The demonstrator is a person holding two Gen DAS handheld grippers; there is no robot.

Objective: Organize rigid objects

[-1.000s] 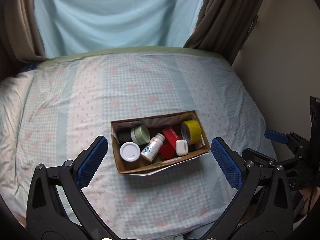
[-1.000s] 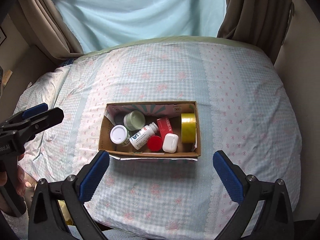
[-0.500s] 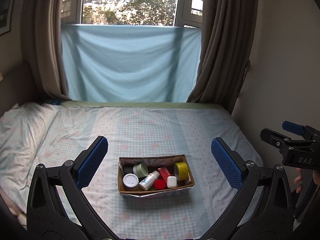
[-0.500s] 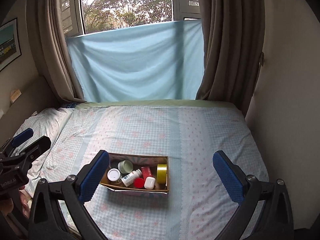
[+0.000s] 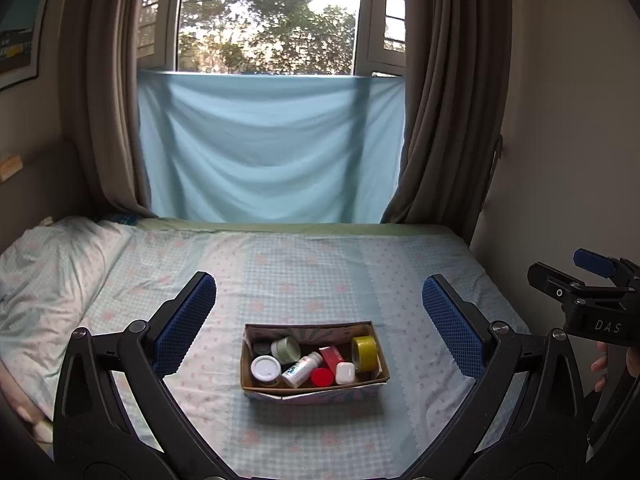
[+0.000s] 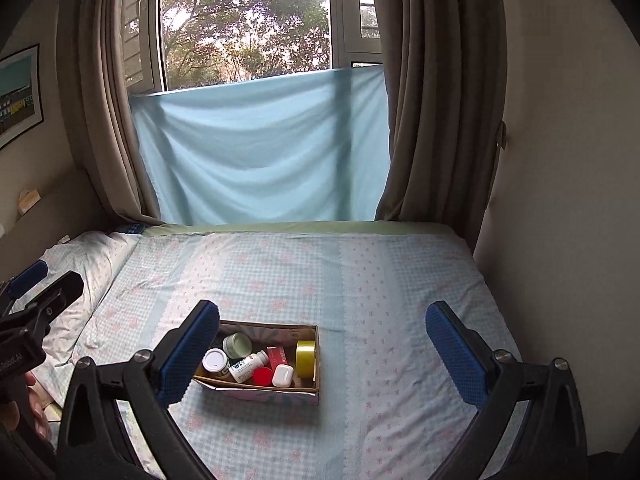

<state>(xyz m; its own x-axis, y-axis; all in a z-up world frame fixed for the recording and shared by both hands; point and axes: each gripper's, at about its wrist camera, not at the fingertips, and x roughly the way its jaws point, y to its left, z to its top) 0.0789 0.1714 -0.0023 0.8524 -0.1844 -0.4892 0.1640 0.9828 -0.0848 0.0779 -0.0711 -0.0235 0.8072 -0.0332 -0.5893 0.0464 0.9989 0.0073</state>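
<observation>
A cardboard box (image 5: 312, 389) sits on the bed and holds several small things: a yellow tape roll (image 5: 364, 353), a white-lidded jar (image 5: 265, 369), a green-lidded jar (image 5: 286, 349), a white bottle (image 5: 301, 369), a red box (image 5: 331, 357), a red cap (image 5: 322, 377) and a white earbud case (image 5: 345, 373). The box also shows in the right wrist view (image 6: 260, 392). My left gripper (image 5: 318, 322) is open and empty, held back from and above the box. My right gripper (image 6: 322, 350) is open and empty, also back from the box.
The bed (image 5: 320, 272) has a checked light-blue sheet and a pillow (image 5: 48, 272) at the left. A blue cloth (image 5: 272, 148) hangs under the window, with brown curtains on both sides. A wall (image 6: 560, 200) runs along the bed's right edge.
Both grippers have pulled back and tilted up from the box. It now looks smaller and lower in view, and the window has come into sight. Both stay open.
</observation>
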